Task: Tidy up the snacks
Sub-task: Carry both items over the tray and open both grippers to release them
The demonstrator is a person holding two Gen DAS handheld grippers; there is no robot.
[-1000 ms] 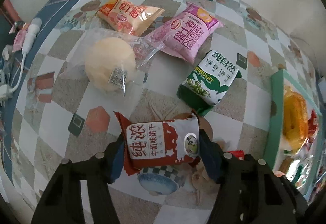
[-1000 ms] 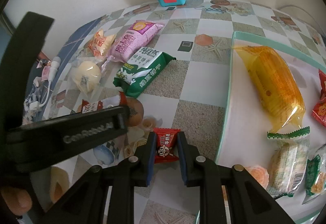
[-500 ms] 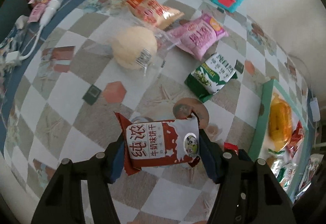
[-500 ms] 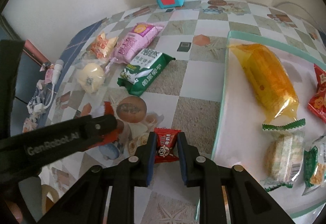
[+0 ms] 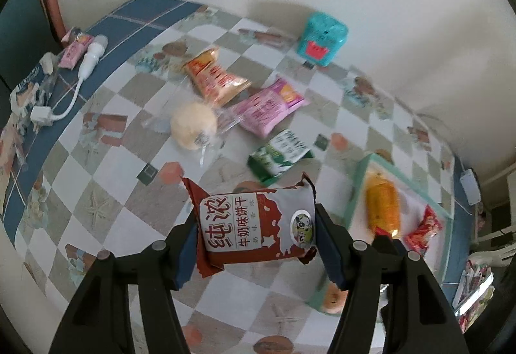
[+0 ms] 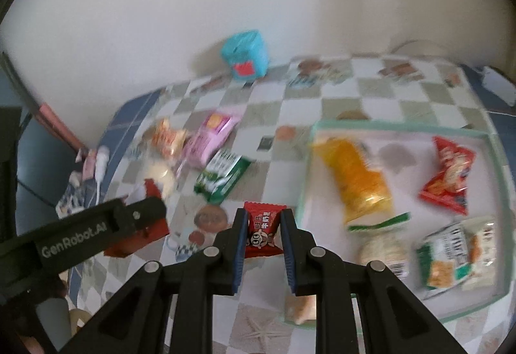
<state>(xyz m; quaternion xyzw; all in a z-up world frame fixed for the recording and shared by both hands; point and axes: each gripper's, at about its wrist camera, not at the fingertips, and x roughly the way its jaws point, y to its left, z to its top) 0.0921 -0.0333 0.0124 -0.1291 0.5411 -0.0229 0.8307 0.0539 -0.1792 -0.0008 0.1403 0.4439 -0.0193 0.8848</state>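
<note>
Left wrist view, far left of the left gripper [image 5: 254, 234]: a white cable with plug [image 5: 88, 55] and a small pink sachet [image 5: 74, 47] lie on the blue border of the checked tablecloth [image 5: 106, 192].

Ahead of the gripper and left of its line: an orange packet [image 5: 214, 78], a round bun in clear wrap [image 5: 193, 125], a pink packet [image 5: 267, 109], then a green biscuit packet [image 5: 279, 157] (all loose on the cloth, none in a container). A teal box [image 5: 322, 38] stands at the wall beyond them.

Left gripper: jaws part-way apart, both blue pads pressed on the ends of a red-and-white biscuit packet [image 5: 254, 230], held clear above the cloth.

To the gripper's right: the green-rimmed tray [image 5: 353, 192]. Contents from this view: a yellow-orange packet [image 5: 382, 209] and a red packet [image 5: 422, 230]; the rest is hidden behind the finger.

Right wrist view: the left gripper's black finger crosses at left. Right gripper [image 6: 264, 233]: jaws narrow, clamped on a small red candy [image 6: 262, 230], held in the air just left of the tray's near corner.

Tray [image 6: 496, 167] contents, left to right (blurred): yellow-orange packet [image 6: 358, 180], a pale round cake in a green-edged wrapper [image 6: 383, 247], red triangular packet [image 6: 450, 176], a green-and-white packet [image 6: 458, 257]. Tray floor otherwise white.
</note>
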